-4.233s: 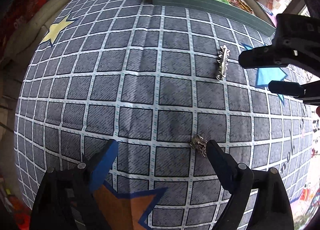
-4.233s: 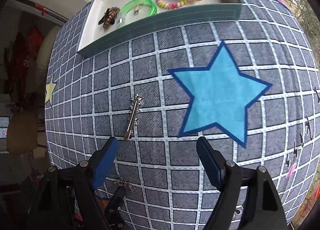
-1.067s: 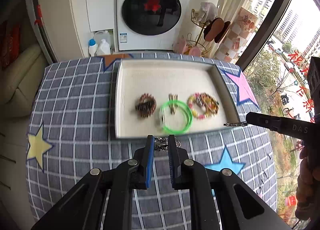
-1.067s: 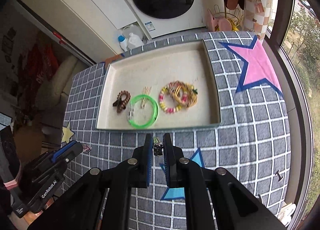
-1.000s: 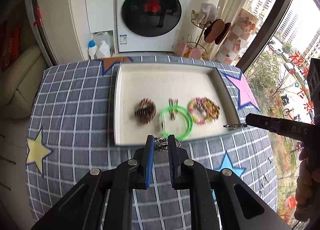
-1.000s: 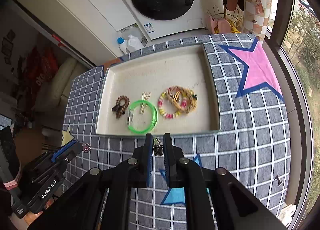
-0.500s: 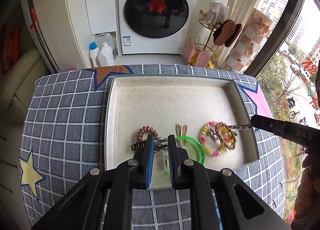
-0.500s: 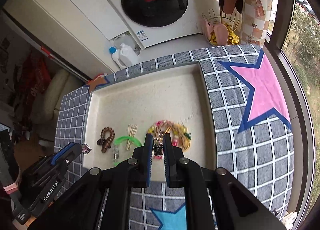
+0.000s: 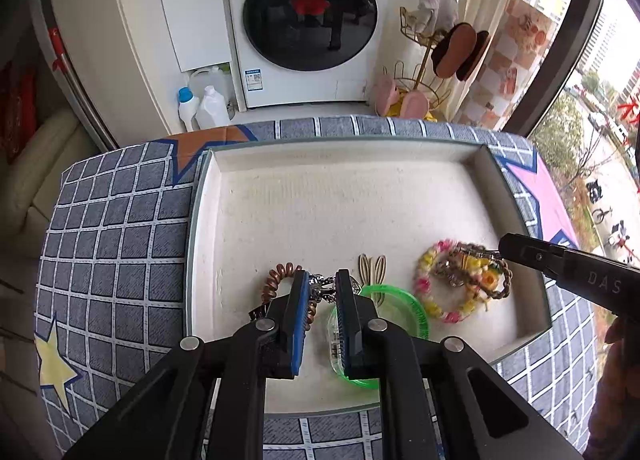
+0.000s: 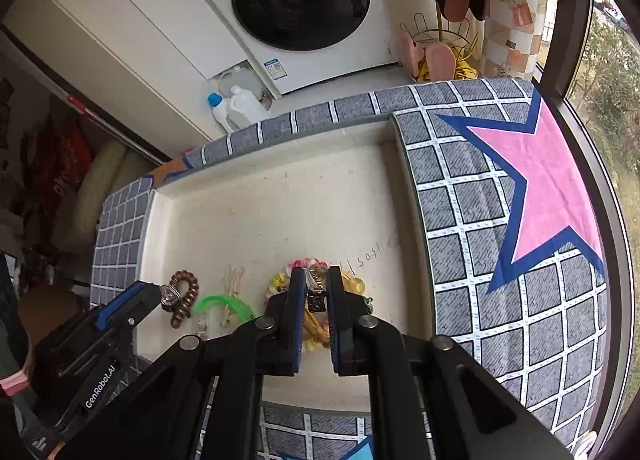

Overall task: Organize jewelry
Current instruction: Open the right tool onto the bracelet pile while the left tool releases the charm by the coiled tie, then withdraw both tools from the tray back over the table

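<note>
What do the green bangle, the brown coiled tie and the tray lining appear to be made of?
Green bangle: looks like translucent plastic, glossy, light glowing through its rim.
Brown coiled tie: probably plastic spiral cord, with a coppery sheen on its turns.
Tray lining: seems a matte cream fabric or flocking, faintly textured, without glare.

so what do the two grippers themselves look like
Both are black plastic tools with silver bolts at the joints. The left gripper has two flat fingers lined with blue pads; its body reads "GenRobot.AI" in white. The right gripper looks alike, with "DAS" on its side.
</note>
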`<state>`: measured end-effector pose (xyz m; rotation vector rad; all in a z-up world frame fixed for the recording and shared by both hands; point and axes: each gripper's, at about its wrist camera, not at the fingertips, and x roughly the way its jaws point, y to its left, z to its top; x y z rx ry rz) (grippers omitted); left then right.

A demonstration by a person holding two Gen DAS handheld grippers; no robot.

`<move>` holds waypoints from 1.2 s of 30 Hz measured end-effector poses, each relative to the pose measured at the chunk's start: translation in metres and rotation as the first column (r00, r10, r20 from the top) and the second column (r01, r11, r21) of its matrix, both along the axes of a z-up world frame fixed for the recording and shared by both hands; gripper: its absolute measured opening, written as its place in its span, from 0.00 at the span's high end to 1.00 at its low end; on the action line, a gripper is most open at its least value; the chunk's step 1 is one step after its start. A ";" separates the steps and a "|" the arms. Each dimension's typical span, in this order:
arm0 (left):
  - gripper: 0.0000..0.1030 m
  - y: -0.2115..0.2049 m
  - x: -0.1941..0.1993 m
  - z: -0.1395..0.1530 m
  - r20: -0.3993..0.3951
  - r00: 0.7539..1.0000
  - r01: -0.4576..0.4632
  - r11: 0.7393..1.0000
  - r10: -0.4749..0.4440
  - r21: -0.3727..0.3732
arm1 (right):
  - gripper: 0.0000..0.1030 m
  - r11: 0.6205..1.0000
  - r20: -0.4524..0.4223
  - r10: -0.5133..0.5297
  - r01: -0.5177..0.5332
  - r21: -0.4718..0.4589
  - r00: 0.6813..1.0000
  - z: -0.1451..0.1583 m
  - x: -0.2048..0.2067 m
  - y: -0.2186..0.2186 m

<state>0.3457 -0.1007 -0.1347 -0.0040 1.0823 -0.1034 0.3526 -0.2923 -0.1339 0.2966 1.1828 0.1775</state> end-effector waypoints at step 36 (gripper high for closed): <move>0.72 -0.010 -0.003 -0.009 -0.011 0.999 0.034 0.998 -0.034 0.057 | 0.50 0.991 -0.046 -0.064 0.069 0.117 0.997 0.000 -0.020 -0.022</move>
